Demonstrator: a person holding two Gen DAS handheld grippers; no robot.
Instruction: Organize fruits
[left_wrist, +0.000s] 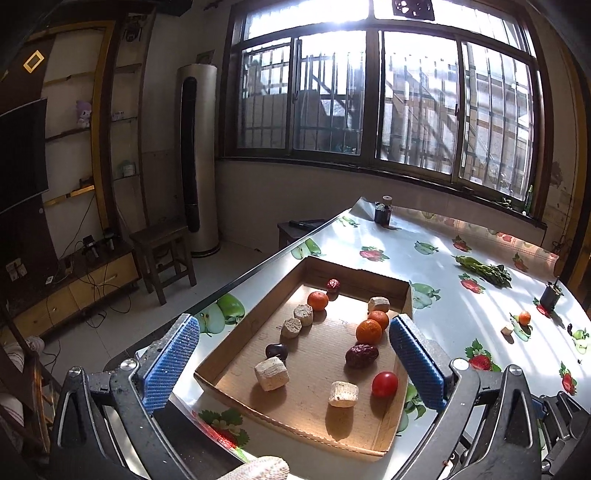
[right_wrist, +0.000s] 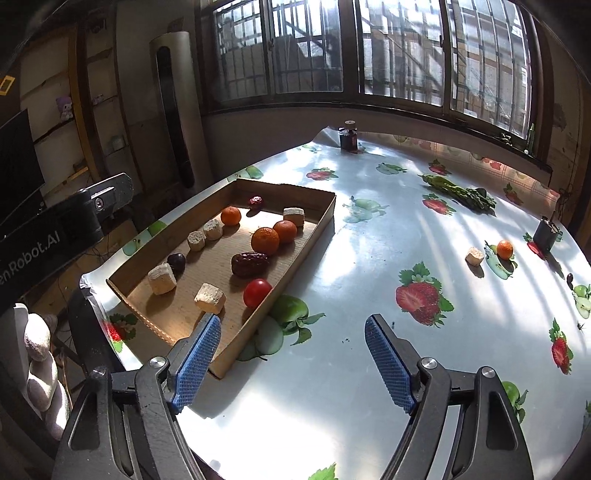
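Note:
A shallow cardboard tray (left_wrist: 384, 276) (right_wrist: 325, 218) lies on the table's left side. It holds three oranges (left_wrist: 368, 331) (right_wrist: 265, 240), a red tomato (left_wrist: 384, 384) (right_wrist: 257, 292), a large red date (left_wrist: 361, 355) (right_wrist: 249, 263), a small date (left_wrist: 333, 284), a dark plum (left_wrist: 276, 351) and several beige blocks (left_wrist: 271, 374) (right_wrist: 209, 298). A loose orange (right_wrist: 504, 248) (left_wrist: 524, 318) and a beige block (right_wrist: 474, 256) lie at the right. My left gripper (left_wrist: 293, 358) is open and empty over the tray. My right gripper (right_wrist: 291, 347) is open and empty, right of the tray.
The table (right_wrist: 369, 258) has a glossy fruit-print cover. A bundle of green vegetables (right_wrist: 458, 192) lies far right. A dark jar (right_wrist: 348, 137) stands at the far edge and a small dark box (right_wrist: 546, 233) at the right. A wooden stool (left_wrist: 162, 254) stands left.

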